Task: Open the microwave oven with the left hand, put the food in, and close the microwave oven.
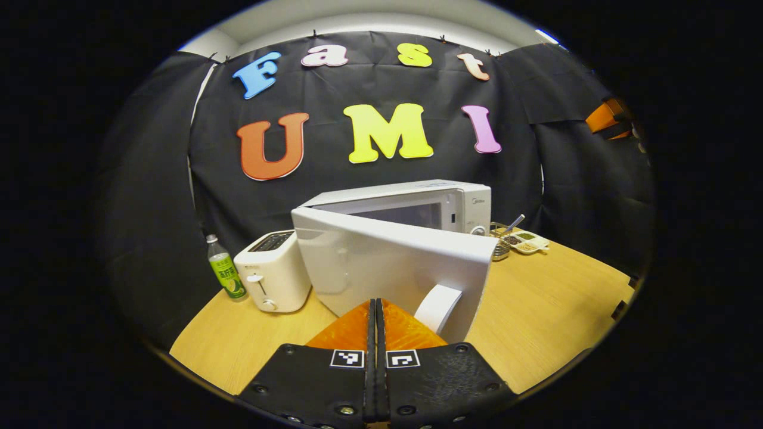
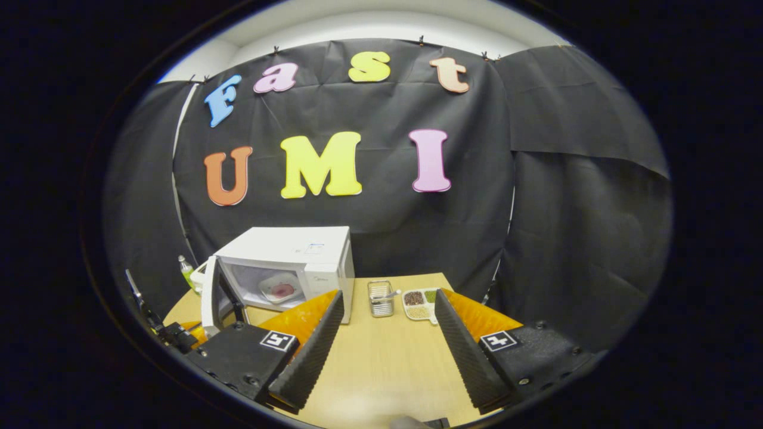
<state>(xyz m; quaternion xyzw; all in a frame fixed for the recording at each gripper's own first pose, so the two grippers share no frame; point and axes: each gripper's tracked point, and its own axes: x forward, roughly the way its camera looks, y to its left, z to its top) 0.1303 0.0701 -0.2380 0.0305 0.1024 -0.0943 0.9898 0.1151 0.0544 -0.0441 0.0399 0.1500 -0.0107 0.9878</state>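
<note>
Left gripper (image 1: 376,310) fingers pressed together on nothing, just before the microwave door (image 1: 393,268) – half open, right gripper (image 2: 381,333) spread wide and empty, plate of food (image 2: 280,290) inside the microwave (image 2: 292,262) at far left of the table (image 2: 381,357).

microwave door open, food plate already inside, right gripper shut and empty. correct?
Not quite: the right gripper is open and empty, as the right gripper view shows. The microwave door is open and the plate of food sits inside.
</note>
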